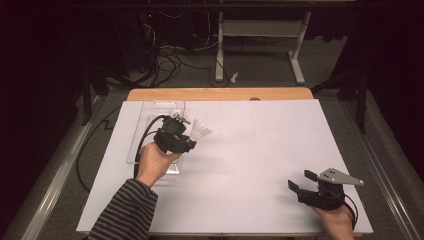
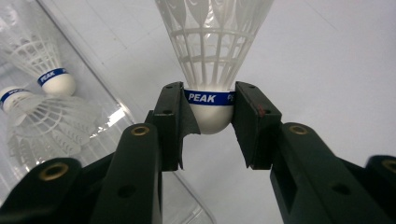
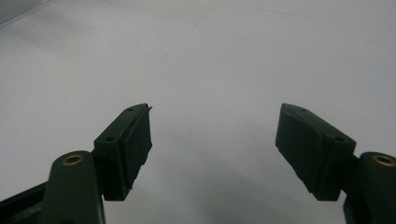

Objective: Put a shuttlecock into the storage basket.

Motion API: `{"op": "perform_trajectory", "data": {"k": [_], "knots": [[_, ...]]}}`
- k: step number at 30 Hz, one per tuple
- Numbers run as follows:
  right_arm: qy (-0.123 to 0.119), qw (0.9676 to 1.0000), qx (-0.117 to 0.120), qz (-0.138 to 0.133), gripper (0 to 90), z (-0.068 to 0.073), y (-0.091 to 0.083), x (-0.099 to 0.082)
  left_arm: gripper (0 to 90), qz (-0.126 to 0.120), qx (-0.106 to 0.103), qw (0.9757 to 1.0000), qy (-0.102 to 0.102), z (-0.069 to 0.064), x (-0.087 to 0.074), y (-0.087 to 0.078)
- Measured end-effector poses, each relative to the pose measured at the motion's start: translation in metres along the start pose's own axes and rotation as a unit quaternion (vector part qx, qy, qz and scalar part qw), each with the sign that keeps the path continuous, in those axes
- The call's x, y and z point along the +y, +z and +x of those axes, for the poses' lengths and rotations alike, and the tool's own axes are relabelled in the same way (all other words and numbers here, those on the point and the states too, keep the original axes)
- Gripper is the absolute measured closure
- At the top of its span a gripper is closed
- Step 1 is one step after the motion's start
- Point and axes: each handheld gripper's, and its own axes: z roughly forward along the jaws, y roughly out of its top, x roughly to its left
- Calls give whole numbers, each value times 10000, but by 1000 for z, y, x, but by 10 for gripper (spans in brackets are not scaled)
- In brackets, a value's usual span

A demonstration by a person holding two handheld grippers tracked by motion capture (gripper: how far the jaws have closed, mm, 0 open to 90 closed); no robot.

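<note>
Left tongs (image 2: 209,126) clamped on the shuttlecock (image 2: 210,70) by its firm cork base: featherlight, skirt crushes easily, so grip stays there; right tongs (image 3: 215,140) open, empty.

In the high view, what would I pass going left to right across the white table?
Clear tray → left gripper with its jaws shut on a white shuttlecock → a wide bare stretch of table → right gripper, jaws open.

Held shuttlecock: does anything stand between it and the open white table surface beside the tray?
Nothing visible does. The left gripper clamps the shuttlecock by its cork just right of the clear tray; the white table beyond is bare.
</note>
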Motion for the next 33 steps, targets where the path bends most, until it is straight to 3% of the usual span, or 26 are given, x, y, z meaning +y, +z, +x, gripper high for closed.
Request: {"op": "perform_trajectory", "data": {"k": [33], "knots": [[10, 10000, 0, 7, 275, 0, 0, 0, 648, -270, 384, 9986, -234, 33, 8, -23]]}}
